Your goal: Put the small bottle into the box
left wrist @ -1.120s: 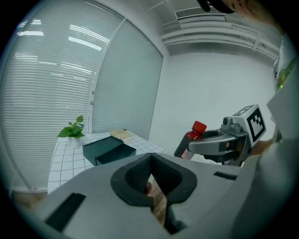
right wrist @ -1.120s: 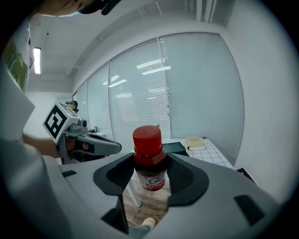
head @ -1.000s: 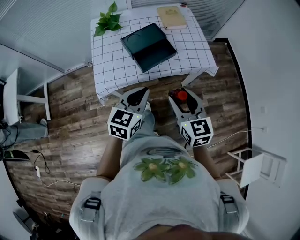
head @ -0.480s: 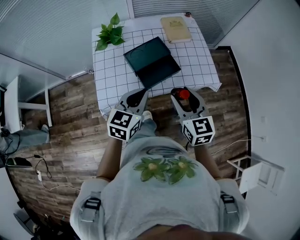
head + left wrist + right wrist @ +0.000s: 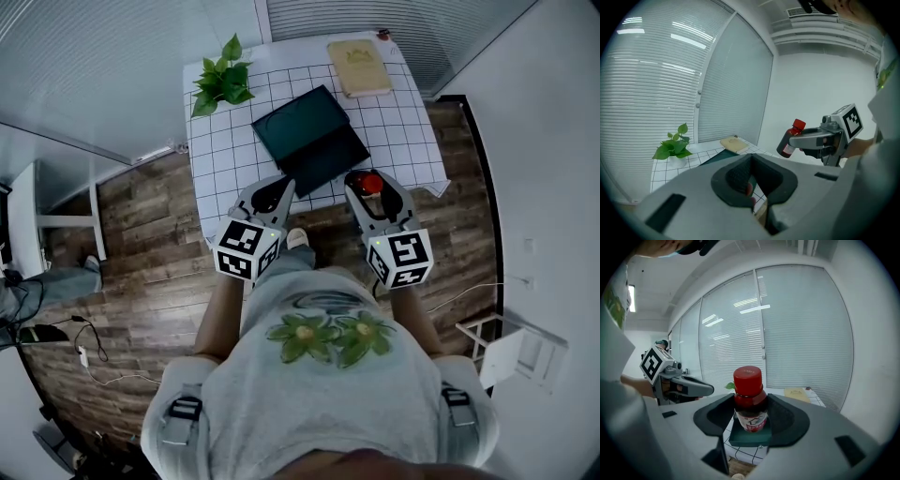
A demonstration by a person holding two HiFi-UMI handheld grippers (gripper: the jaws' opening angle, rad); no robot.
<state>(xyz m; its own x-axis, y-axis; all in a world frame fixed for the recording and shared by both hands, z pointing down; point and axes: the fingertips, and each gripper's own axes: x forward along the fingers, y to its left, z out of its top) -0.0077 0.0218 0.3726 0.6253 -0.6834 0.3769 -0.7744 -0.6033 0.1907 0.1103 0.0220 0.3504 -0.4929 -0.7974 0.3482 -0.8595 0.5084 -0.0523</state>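
The small dark bottle (image 5: 371, 183) with a red cap (image 5: 748, 377) stands upright between the jaws of my right gripper (image 5: 369, 190), which is shut on it. It hangs at the near edge of the table, just in front of the open dark green box (image 5: 311, 141). In the right gripper view the box (image 5: 751, 438) shows below and beyond the bottle. My left gripper (image 5: 277, 189) is level with the right one, shut and empty, at the box's near left corner. From the left gripper view, the bottle (image 5: 790, 139) is seen tilted in the right gripper (image 5: 812, 138).
The table (image 5: 220, 150) has a white grid cloth. A potted green plant (image 5: 221, 82) stands at its far left and a tan book (image 5: 359, 66) at its far right. Window blinds lie behind it. A white chair (image 5: 28, 202) is at left over wooden floor.
The table has drawn nearer in the head view. Both grippers have gone from over the floor to the table's near edge, the bottle still held.
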